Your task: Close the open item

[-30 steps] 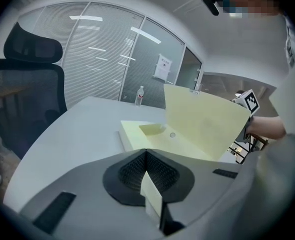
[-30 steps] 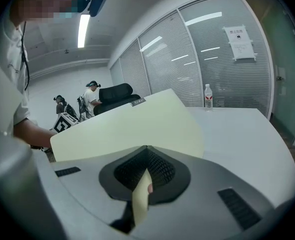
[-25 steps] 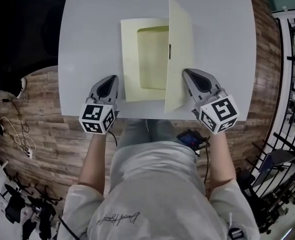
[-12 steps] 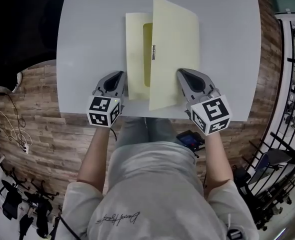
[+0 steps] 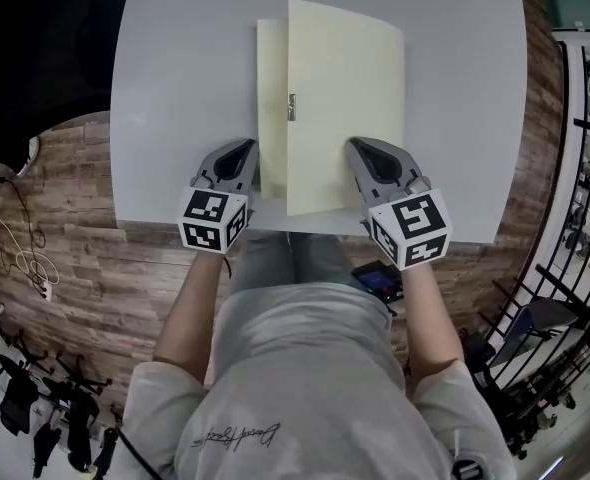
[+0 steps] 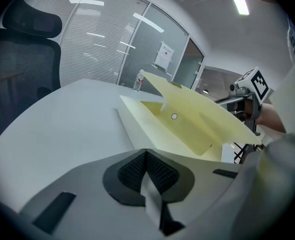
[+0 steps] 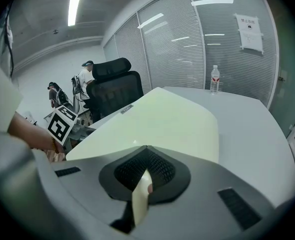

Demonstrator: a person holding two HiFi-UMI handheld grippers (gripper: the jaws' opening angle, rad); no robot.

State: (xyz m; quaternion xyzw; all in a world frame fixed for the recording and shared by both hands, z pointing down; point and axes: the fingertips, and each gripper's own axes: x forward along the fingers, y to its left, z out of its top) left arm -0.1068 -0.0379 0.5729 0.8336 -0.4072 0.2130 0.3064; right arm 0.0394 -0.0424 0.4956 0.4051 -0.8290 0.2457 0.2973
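Jaws of the right gripper point(image 5: 356, 148) are pinching the cover point(image 5: 345, 98) by its near edge, holding it part-raised over the folder base point(image 5: 271, 108) mid-table point(image 5: 175, 88). I'm reading the left gripper point(image 5: 243, 150) as clamping that base's corner, steadying it.

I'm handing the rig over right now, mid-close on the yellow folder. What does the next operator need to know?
Right gripper: shut on the near edge of the folder cover.
Left gripper: shut, nothing in it, at the table edge beside the back panel.
Done: the cover is swung most of the way over but tilted above the back panel, a strip of which shows on the left.
Left: lower the cover flat, then probably release.
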